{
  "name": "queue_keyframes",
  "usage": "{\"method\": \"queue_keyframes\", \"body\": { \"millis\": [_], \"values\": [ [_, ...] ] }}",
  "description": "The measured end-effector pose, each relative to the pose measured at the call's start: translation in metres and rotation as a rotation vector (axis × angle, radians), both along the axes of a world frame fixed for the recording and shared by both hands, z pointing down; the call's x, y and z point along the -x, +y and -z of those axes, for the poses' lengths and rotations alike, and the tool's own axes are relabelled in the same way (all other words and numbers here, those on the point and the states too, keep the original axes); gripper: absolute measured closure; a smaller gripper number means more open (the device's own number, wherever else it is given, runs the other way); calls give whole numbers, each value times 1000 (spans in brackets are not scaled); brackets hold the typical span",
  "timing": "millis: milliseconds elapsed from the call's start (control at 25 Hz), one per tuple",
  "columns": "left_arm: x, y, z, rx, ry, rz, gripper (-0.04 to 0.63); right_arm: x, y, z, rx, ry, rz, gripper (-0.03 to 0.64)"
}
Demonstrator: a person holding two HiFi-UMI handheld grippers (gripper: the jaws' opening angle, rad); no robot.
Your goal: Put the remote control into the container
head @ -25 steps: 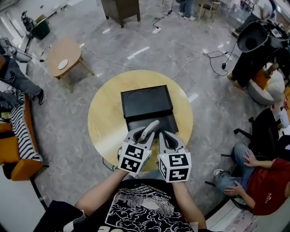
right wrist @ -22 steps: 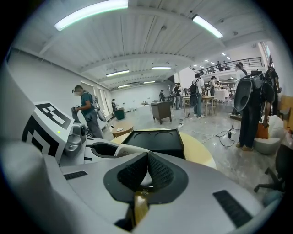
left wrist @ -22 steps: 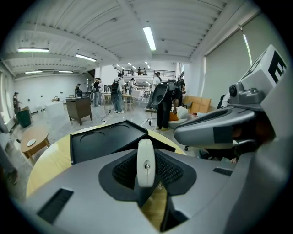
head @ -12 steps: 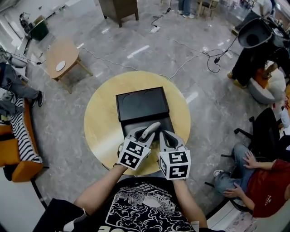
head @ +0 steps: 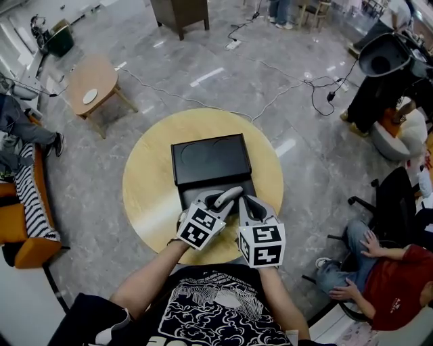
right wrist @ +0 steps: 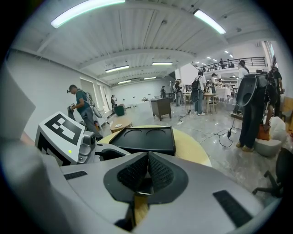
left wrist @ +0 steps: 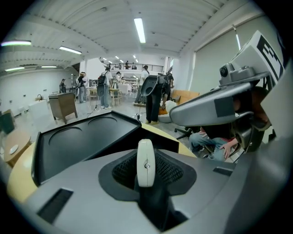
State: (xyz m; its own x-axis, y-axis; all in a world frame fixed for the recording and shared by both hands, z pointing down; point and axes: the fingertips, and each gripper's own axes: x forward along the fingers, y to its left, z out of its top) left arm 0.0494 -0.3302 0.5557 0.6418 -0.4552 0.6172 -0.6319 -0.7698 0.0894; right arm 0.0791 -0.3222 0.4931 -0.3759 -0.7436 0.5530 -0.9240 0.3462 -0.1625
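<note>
Remote control (head: 230, 194) tipped lower over container (head: 206, 157), pinched in left claw (left wrist: 146, 165); right claw (right wrist: 147, 175) closed

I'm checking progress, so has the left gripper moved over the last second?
Yes, a little. Judged against the round table's near edge, the left gripper, shut on the remote control, has edged forward toward the black container.

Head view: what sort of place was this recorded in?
Probably a large open indoor workspace or lab hall. It has a polished stone floor crossed by loose cables and a round wooden table. The right gripper view shows a mezzanine under strip lights.
</note>
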Motion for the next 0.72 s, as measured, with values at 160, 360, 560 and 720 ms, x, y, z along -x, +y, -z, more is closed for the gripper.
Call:
{"method": "queue_keyframes", "body": {
  "millis": [160, 360, 560, 720],
  "values": [
    [1, 1, -4, 3, -7, -18, 486, 4, 0, 0, 1, -1, 14, 594],
    [4, 6, -16, 6, -63, -37, 486, 4, 1, -2, 10, -3, 14, 594],
    [9, 6, -19, 22, -94, -35, 486, 8, 0, -2, 12, -4, 19, 594],
    [13, 8, -23, 32, -134, -47, 485, 9, 2, -3, 11, -4, 15, 594]
  ]
}}
